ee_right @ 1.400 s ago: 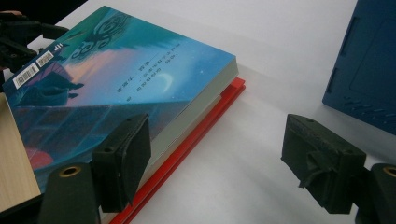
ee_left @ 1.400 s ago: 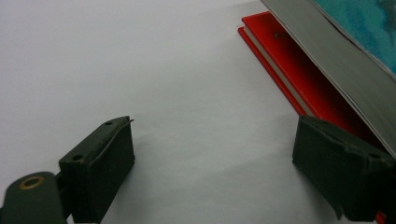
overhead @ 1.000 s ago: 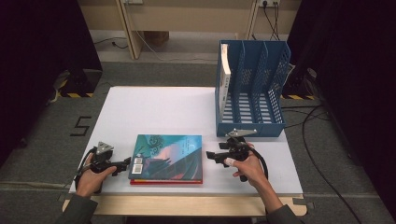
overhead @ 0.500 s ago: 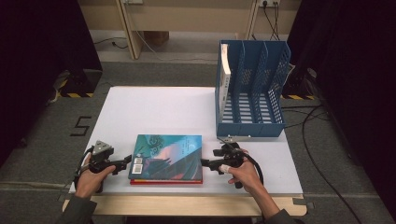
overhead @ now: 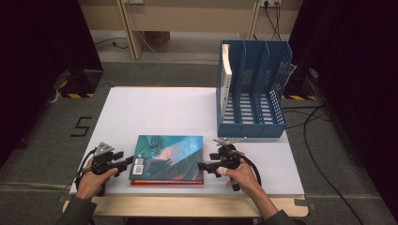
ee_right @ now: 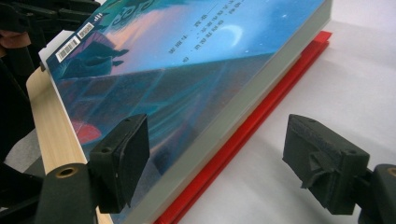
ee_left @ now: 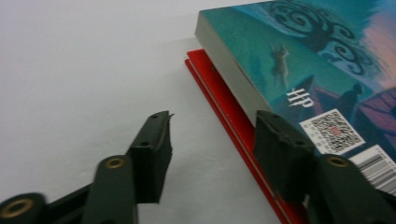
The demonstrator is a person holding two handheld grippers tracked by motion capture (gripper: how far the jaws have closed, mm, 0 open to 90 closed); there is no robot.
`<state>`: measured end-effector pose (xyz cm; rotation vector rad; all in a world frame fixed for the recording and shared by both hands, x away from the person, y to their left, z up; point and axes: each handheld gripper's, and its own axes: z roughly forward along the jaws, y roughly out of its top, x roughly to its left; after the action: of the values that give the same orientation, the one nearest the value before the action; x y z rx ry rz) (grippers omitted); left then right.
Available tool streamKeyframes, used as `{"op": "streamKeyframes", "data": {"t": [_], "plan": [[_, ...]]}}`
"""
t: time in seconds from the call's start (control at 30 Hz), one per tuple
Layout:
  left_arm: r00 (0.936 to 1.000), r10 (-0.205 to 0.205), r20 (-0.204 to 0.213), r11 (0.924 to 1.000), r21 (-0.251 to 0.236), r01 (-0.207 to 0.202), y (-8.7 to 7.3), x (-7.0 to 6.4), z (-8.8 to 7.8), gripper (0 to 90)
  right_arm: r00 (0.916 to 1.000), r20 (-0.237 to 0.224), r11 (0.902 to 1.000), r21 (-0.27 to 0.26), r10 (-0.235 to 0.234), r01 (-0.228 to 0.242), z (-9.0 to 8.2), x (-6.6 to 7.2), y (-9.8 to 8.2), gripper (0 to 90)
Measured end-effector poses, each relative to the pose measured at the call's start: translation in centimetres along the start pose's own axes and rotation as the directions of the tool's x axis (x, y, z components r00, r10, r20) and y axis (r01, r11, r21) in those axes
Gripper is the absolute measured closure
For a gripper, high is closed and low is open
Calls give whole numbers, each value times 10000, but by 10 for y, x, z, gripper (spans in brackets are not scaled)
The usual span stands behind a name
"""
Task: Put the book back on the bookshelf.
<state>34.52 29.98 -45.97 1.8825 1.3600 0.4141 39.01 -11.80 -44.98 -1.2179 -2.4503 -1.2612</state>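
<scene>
White table (overhead: 178, 110); both hand-held grippers level, jaws apart, flanking teal book (overhead: 170, 151): left hand-held gripper (overhead: 127, 162) just narrowing, right hand-held gripper (overhead: 202, 166) wide.

Grey carpet floor (overhead: 42, 154), wooden furniture legs (overhead: 127, 28) behind, black curtains (overhead: 37, 42) both sides, cables (overhead: 314, 126).

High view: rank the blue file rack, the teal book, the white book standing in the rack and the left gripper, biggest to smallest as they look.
1. blue file rack
2. teal book
3 and 4. left gripper and white book: look about alike, so unranked.
</scene>
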Motion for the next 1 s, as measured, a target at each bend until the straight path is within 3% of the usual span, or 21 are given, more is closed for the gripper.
{"op": "streamKeyframes", "data": {"t": [0.17, 0.27, 0.33, 0.4, 0.47, 0.53, 0.6, 0.7, 0.87, 1.0], "plan": [[9999, 68, 106, 9999, -111, -67, 2, -5, -3, 616, 9998, -75, 9998, 134, 160, -159, 3, 0, 1, 233], [9998, 148, 159, 9997, -189, -145, 3, -8, -5, 638, 9997, -146, 9996, 197, 213, -210, 5, -2, 0, 225], [9961, -7, 878, 10000, -87, 15, 3, -11, -6, 633, 9993, -228, 9994, 191, 288, -284, 6, -3, 0, 226], [9938, 394, 1036, 9992, 54, -402, 2, -21, -3, 526, 9989, -286, 9991, 215, 368, -362, 7, -4, 1, 185], [9912, 853, 1009, 9962, 116, -869, 4, -30, -2, 357, 9990, 250, 9988, 303, 371, -379, 7, -5, 1, 126], [9908, 1047, 860, 9941, 176, -1066, 4, -34, -2, 343, 9985, 355, 9989, 170, 425, -431, 2, -10, 2, 183], [9923, 1027, 691, 9936, 394, -1056, 2, -33, 1, 330, 9978, 158, 9979, 35, 646, -647, -1, -16, 1, 220], [9935, 898, 702, 9944, 491, -934, 2, -30, 2, 282, 9949, -84, 9949, 38, 1004, -1004, 1, -19, -1, 204], [9939, 860, 695, 9950, 440, -892, 2, -28, 3, 244, 9957, -111, 9958, 71, 914, -914, 1, -20, 0, 199], [9939, 864, 680, 9951, 424, -894, 2, -28, 4, 225, 9931, -180, 9932, 136, 1161, -1158, 3, -23, -1, 170]]}}
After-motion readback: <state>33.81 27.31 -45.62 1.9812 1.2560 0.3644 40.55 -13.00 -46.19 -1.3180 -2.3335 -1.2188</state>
